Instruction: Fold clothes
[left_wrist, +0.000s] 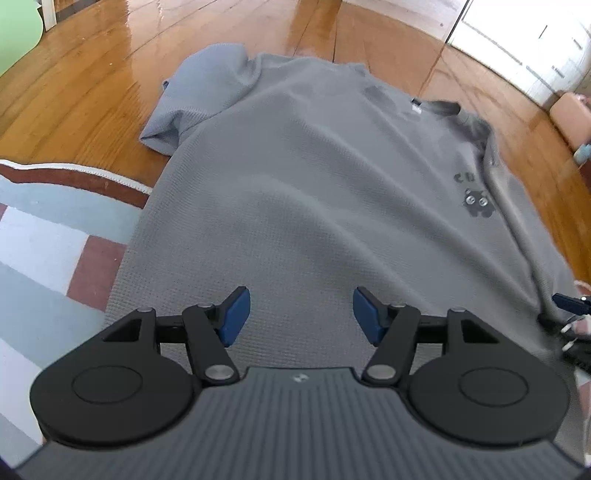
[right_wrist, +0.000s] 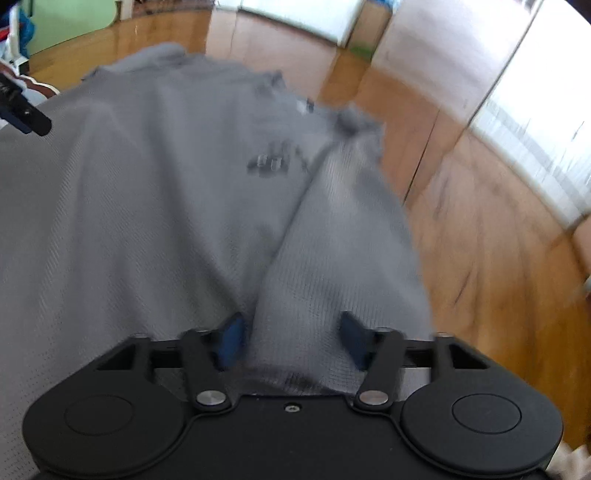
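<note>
A grey T-shirt (left_wrist: 295, 166) lies spread flat on the floor, collar far, with a small dark cartoon print (left_wrist: 476, 201) on its chest. My left gripper (left_wrist: 302, 314) hovers over the near hem, open, its blue pads apart and only flat fabric beneath. In the blurred right wrist view the shirt (right_wrist: 129, 203) rises in a ridge along its right side. That fold runs up between the pads of my right gripper (right_wrist: 291, 339), whose jaws stand apart around it. Each gripper's tip shows at the other view's edge: the right gripper (left_wrist: 569, 302), the left gripper (right_wrist: 26, 114).
The shirt lies partly on a striped rug (left_wrist: 44, 236) at the left and partly on glossy wooden floor (left_wrist: 92, 74). White cabinets (left_wrist: 535, 44) and a pink object (left_wrist: 570, 118) stand far right. Bare floor (right_wrist: 480, 258) stretches right of the shirt.
</note>
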